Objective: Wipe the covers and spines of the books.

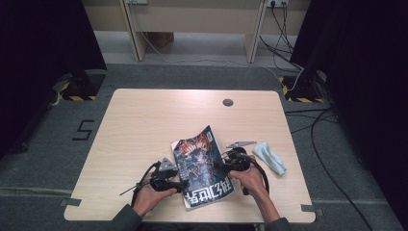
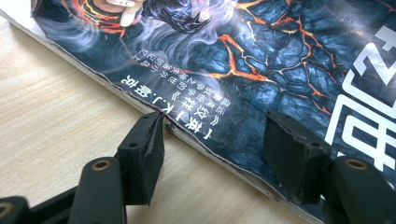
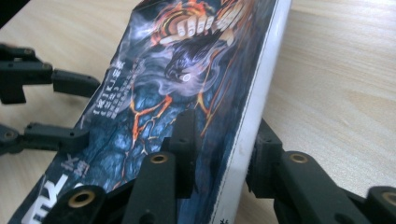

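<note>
A glossy paperback book (image 1: 202, 168), its cover dark blue cracked with orange lava lines, lies near the front of the pale wood-grain surface (image 1: 144, 120). The right tongs (image 3: 219, 149) clamp its white spine, one matte black jaw on the cover and one beneath, while the left tongs (image 2: 210, 144) stand wide across the worn, frayed page edge. A crumpled pale cloth (image 1: 270, 157) lies just right of the right tongs

"5" on floor (image 1: 82, 130); "K.J." on book (image 2: 161, 97)
</note>
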The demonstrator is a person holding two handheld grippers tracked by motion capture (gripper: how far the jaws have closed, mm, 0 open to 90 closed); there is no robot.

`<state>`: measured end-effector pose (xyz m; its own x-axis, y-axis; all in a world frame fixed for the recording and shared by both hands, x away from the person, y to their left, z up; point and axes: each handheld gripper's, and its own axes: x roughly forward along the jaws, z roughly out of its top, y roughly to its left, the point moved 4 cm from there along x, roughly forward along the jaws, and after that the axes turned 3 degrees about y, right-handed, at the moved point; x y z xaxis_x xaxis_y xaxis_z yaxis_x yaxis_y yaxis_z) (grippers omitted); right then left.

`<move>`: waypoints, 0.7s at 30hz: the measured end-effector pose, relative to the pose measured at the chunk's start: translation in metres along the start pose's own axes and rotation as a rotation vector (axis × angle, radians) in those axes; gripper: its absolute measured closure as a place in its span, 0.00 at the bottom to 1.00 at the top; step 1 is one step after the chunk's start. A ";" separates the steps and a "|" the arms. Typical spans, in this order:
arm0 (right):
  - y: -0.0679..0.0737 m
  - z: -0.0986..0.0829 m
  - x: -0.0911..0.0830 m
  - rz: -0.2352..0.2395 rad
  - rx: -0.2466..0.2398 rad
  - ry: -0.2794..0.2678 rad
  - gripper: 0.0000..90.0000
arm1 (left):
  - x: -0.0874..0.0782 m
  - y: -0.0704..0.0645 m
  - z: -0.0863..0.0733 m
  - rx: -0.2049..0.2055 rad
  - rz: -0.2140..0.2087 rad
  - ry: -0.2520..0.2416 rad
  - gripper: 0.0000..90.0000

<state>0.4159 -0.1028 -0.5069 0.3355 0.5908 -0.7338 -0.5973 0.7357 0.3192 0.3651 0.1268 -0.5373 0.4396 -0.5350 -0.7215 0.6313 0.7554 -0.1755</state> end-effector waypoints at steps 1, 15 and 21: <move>0.000 0.000 -0.001 0.002 -0.010 0.005 0.80 | 0.000 -0.001 0.000 0.000 -0.003 0.000 0.42; -0.002 -0.001 -0.016 0.015 -0.151 0.026 0.86 | -0.013 0.024 0.034 -0.009 0.042 -0.105 0.31; 0.001 -0.004 -0.022 0.038 -0.206 0.035 0.86 | -0.009 0.037 0.053 -0.003 0.016 -0.133 0.24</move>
<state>0.4050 -0.1164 -0.4929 0.2862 0.6027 -0.7449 -0.7464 0.6277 0.2210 0.4179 0.1400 -0.5017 0.5307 -0.5682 -0.6289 0.6219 0.7652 -0.1665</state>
